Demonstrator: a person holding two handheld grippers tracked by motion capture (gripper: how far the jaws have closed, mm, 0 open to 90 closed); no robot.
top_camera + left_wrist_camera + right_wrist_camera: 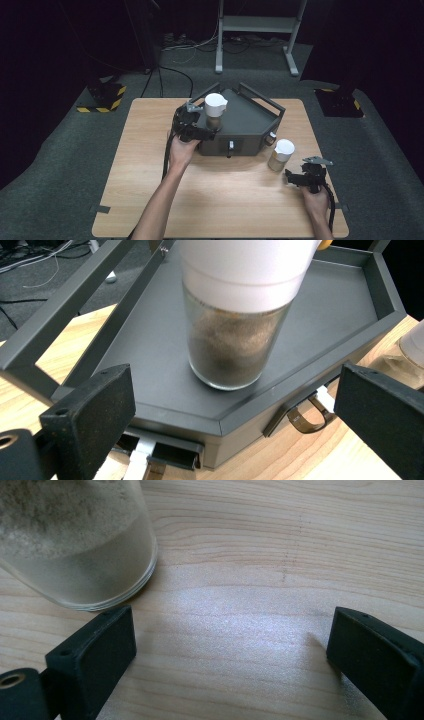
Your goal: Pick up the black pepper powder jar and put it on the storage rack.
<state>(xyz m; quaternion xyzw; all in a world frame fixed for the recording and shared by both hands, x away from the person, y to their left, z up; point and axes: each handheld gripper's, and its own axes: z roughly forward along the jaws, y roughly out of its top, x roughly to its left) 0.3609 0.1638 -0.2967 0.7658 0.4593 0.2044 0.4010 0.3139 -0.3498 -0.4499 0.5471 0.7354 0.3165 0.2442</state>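
A glass jar of brown powder with a white cap (215, 111) (239, 325) stands upright on the left part of a dark grey tray-like box (250, 120) (165, 340). My left gripper (200, 131) (235, 430) is just in front of that jar, open, its jaws wide apart and clear of the glass. A second jar with pale powder and a white cap (281, 155) (75, 545) stands on the wooden table (220, 200), to the right of the box. My right gripper (294, 179) (230, 660) sits a little to that jar's right, open and holding nothing.
The grey box has raised rails (260, 97) at its back and small handles (306, 415) on its front face. Bare wood lies across the table's front half. A metal stand (257, 30) and cables are on the floor beyond the table.
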